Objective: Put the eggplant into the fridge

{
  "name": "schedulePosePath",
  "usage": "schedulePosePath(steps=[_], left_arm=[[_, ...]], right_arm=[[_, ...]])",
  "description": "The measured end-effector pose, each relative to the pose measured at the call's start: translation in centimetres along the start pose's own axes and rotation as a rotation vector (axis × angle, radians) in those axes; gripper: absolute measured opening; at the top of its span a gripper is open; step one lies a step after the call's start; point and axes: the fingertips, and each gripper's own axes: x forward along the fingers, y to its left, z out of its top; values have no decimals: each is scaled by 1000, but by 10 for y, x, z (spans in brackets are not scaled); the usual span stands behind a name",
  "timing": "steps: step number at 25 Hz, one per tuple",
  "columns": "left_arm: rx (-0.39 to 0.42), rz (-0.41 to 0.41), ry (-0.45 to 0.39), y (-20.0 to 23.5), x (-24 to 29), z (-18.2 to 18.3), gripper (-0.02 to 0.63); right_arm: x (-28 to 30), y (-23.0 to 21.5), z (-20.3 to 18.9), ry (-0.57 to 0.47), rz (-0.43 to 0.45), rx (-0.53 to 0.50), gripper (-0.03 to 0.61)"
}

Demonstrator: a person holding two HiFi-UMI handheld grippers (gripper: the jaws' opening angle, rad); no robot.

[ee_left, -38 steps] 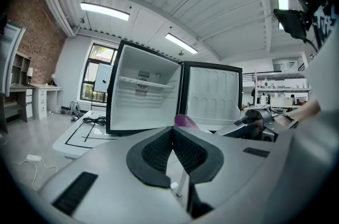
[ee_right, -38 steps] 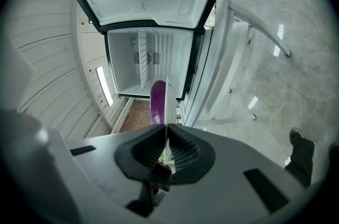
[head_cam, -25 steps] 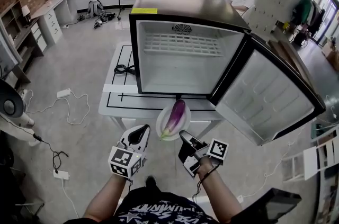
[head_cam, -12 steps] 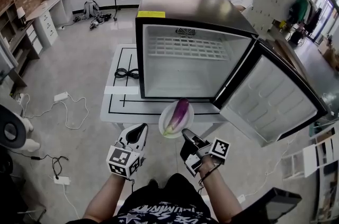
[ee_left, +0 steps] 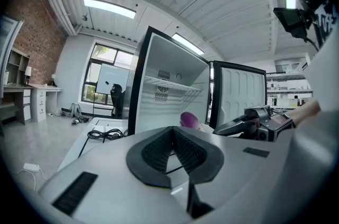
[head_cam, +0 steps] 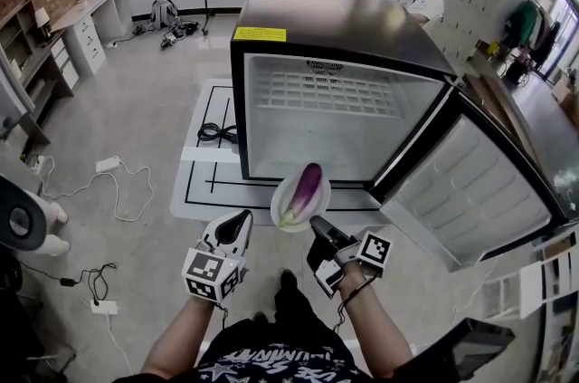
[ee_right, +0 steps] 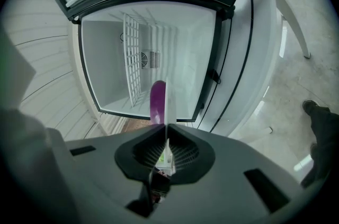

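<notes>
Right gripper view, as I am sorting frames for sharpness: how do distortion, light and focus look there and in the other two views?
Right gripper view: strong fisheye, black corners, fridge edges bowed, eggplant sharp, the right gripper near the lens slightly soft. Left gripper view: same round vignette, ceiling lamp glaring white. Head view: milder bending, even daylight, no hard shadows.

eggplant (head_cam: 305,188) on a plate (head_cam: 277,212) — open fridge (head_cam: 336,17) beyond.

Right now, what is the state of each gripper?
Left gripper: closed, empty.
Right gripper: closed on the plate rim, eggplant on it.
</notes>
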Motion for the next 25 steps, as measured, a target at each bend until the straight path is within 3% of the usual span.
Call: schedulePosePath(steps=[15, 25], left_arm=[[16, 40, 6, 21, 110, 14, 9], [5, 123, 27, 53, 136, 5, 9]], right_arm=[[65, -10, 87, 72, -8, -21, 21], [110, -33, 117, 139, -48, -14, 21]])
